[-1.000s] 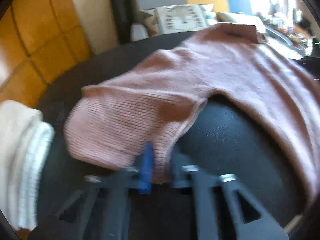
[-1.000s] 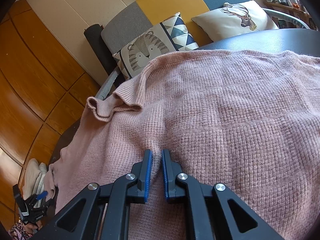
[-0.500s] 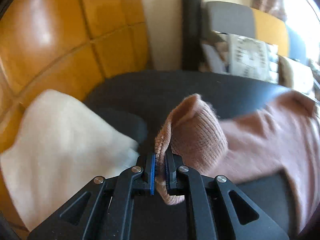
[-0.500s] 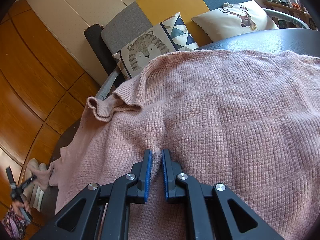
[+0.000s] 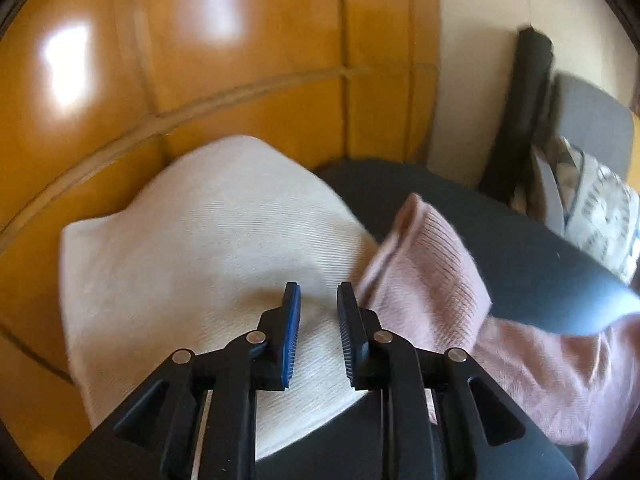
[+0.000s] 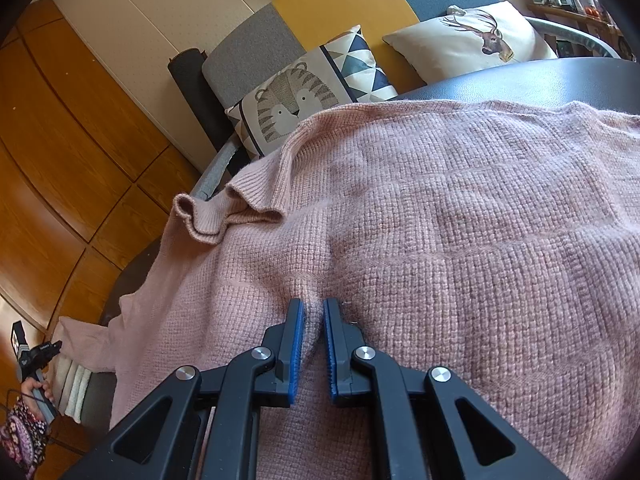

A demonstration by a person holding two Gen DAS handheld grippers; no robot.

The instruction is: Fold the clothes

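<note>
— Left gripper (image 5: 318, 308): jaws, clamped on pink sweater (image 6: 460, 240) sleeve cuff (image 5: 424, 256) half a second earlier, just opened; nothing between pads.

— Cuff?

— Released; dropped beside right finger, partly over folded cream garment (image 5: 200, 264), rest on dark table (image 5: 520, 248).

— Camera framing?

— Swung away from sweater body toward wooden panels (image 5: 200, 60). In right wrist view, left gripper shifted at far left edge, sleeve stretched out further.

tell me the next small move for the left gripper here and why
Probably back the left gripper clear of the sleeve cuff. Its jaws have just been opening and nothing sits between them; the cuff lies stretched out to their right, against the folded cream garment. The right gripper is pinching the pink sweater body, so the sleeve looks ready to fold inward.
</note>
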